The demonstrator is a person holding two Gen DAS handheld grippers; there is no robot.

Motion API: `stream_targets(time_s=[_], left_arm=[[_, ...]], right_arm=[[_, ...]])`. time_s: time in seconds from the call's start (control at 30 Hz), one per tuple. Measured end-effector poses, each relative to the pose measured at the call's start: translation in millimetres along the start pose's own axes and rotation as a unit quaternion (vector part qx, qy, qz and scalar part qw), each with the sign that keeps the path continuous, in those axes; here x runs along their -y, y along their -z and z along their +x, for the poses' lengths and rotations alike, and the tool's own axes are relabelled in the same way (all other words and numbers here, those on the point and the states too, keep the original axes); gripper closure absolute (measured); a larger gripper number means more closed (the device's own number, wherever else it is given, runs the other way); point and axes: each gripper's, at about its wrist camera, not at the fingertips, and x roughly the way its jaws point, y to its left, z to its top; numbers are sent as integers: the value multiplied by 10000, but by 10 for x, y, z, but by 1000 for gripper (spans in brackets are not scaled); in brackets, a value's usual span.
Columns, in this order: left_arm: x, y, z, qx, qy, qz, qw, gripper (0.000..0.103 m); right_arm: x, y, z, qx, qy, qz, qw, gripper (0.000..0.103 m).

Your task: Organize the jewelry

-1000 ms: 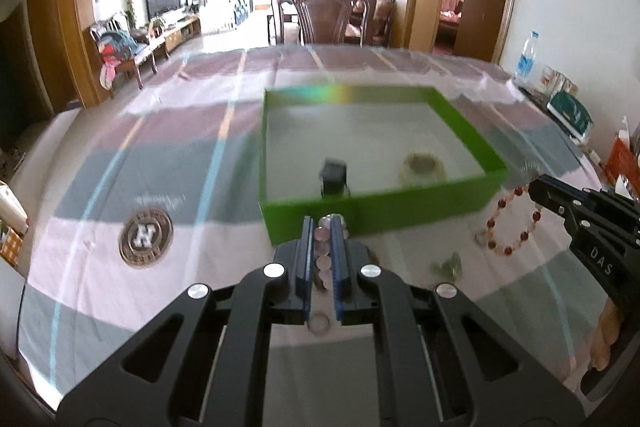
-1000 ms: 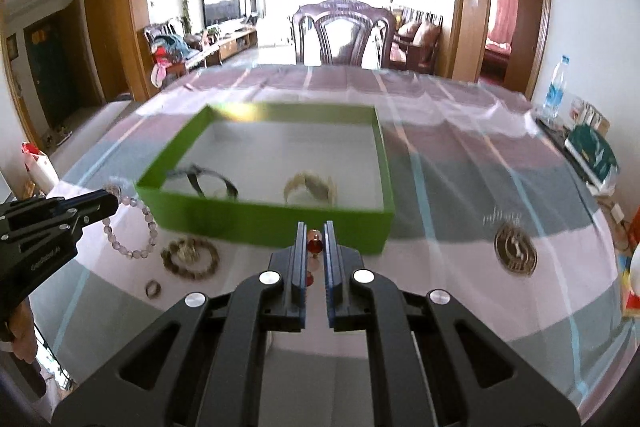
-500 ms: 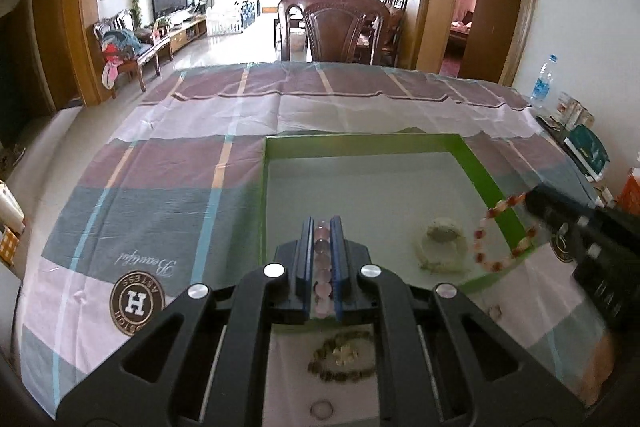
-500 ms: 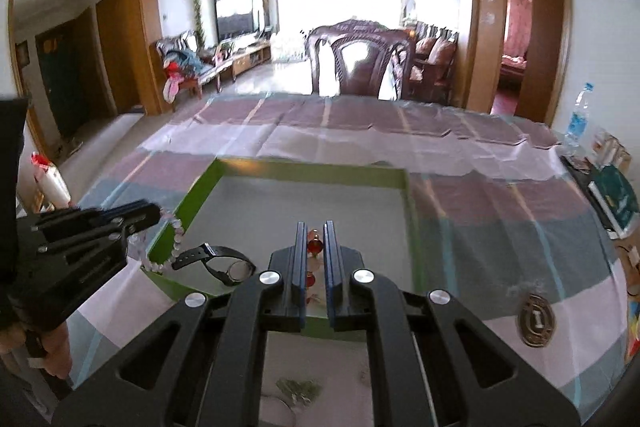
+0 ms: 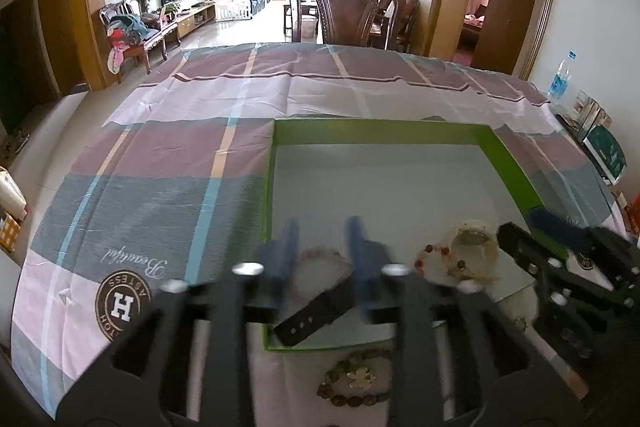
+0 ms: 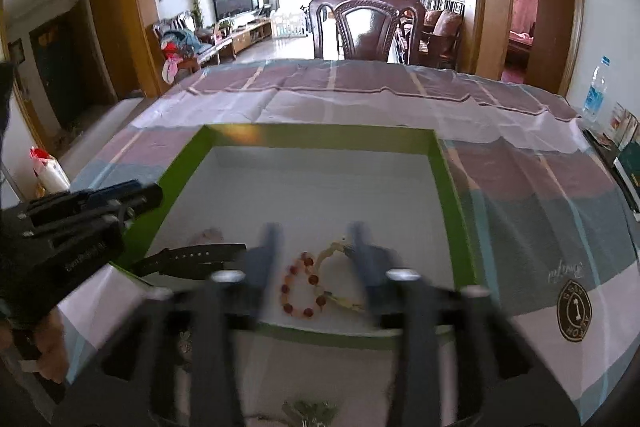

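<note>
Left tool: As its fingers stood wide apart and held nothing, the left tool hovered over the near-left part of the green box, with the pale pink bead bracelet lying between the fingers on the box floor, on top of the black watch strap.
Right tool: The right tool was likewise spread wide and empty, low over the near middle of the box, the red bead bracelet lying between its fingers and touching the cream bracelet.
Step in hand: It looked like a release just made by both; doing it well meant, I judged, lifting straight up with the fingers kept apart so no bead caught a pad.
What is left: A brown bead bracelet lay on the counter just near of the box wall, and a small greenish piece sat near the right tool's body; these seemed to be next.
Edges: The near wall of the box stood between both tools and the leftover pieces, so a low pull-back risked knocking it.
Open room: The far half of the box floor was bare, and the striped cloth to the left and right was open; the two tools sat close together, so they had best part sideways.
</note>
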Motion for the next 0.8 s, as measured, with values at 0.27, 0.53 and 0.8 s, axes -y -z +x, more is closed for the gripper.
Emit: stream_targets(time_s=[0.27,0.53,0.8], left_arm=[[-205,505,-508,78,-401,-75,9991,59],[-171,972,-197,-697,-433,13,9966,59],[-73,1025,-55,-786,-333,102,9963,59]], right_arm=[[263,417,-542,-41,178,104,9998,51],[378,994,-344,-890,137,312,9954,73],[179,1089,-164,-1158,-221,310,9925,73]])
